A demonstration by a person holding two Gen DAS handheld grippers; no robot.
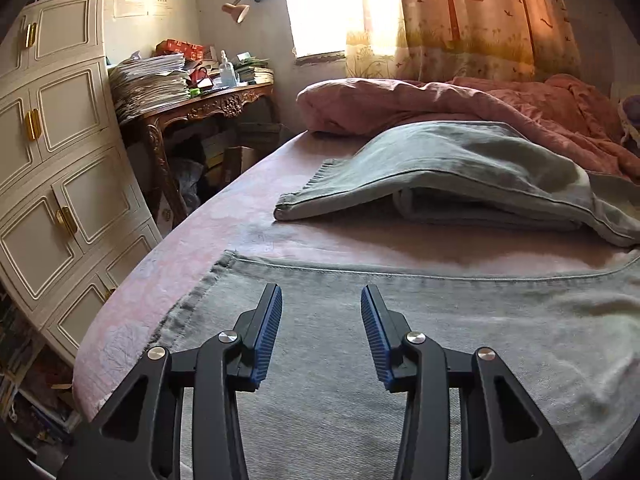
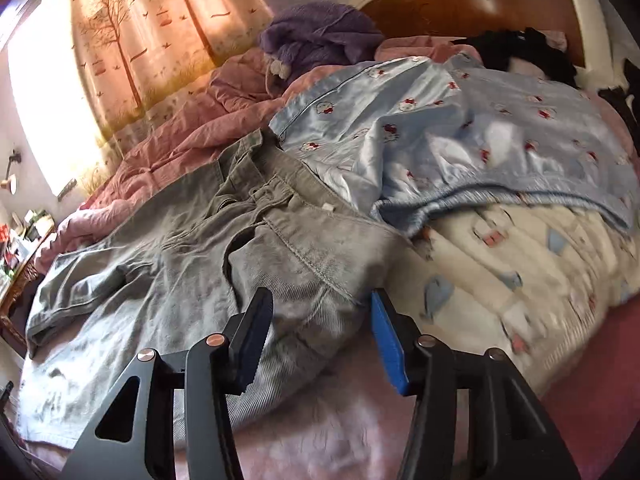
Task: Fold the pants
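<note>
Grey-green jeans [image 2: 192, 248] lie spread on the pink bed sheet [image 1: 248, 216], waistband toward the headboard. In the left wrist view the near leg [image 1: 400, 320] lies flat under my left gripper [image 1: 321, 300], which is open and empty just above the cloth near the frayed hem. The far leg [image 1: 460, 172] lies rumpled, folded over itself. In the right wrist view my right gripper [image 2: 320, 312] is open and empty, its jaws on either side of the jeans' hip edge by the side seam.
A blue Hello Kitty pyjama [image 2: 460, 132], a cream patterned blanket [image 2: 520, 260], a pink duvet [image 1: 480, 100] and a purple plush [image 2: 320, 36] crowd the bed's head end. A white cabinet [image 1: 52, 160] and a cluttered wooden desk [image 1: 208, 100] stand left of the bed.
</note>
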